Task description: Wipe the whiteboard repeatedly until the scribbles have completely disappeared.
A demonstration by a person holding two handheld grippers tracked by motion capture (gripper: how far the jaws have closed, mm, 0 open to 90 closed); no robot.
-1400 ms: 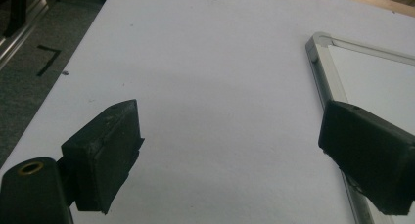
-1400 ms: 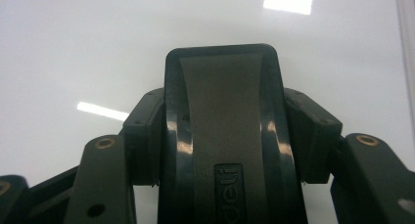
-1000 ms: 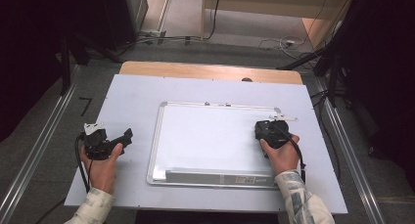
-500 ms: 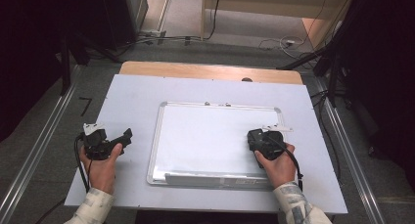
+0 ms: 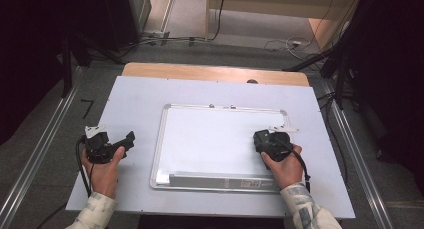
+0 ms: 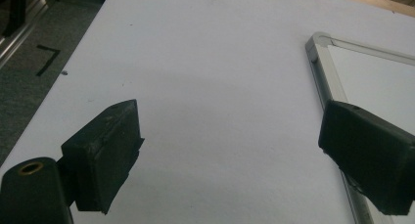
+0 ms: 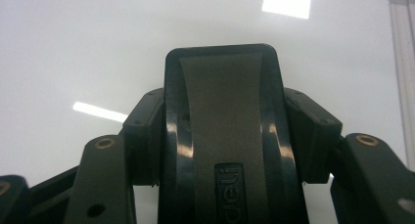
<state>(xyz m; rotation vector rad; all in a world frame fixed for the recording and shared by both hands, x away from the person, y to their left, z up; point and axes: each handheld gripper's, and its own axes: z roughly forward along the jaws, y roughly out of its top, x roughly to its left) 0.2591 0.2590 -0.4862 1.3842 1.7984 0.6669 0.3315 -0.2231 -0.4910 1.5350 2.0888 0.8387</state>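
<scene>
From above, the whiteboard point(image 5: 220, 144) lies mid-worktop point(image 5: 135, 96); the left tool point(image 5: 125, 141) rests beside it. The left gripper view shows jaws spread wide, empty. In the right gripper view, the right tool point(image 7: 222, 116) clamps a black eraser point(image 7: 225, 111) over the board.

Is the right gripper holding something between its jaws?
Yes, in the right gripper view the right gripper is clamped on a black eraser above the whiteboard.

You had a glossy whiteboard point(image 5: 220, 141) with a brushed-metal frame on a matt pale table point(image 5: 135, 96); beyond the whiteboard, a bare wood strip point(image 5: 200, 71). Your right gripper point(image 7: 222, 131) clamped a shiny black plastic eraser point(image 7: 225, 150); left gripper point(image 6: 235, 155) pads looked matt, rough.
</scene>
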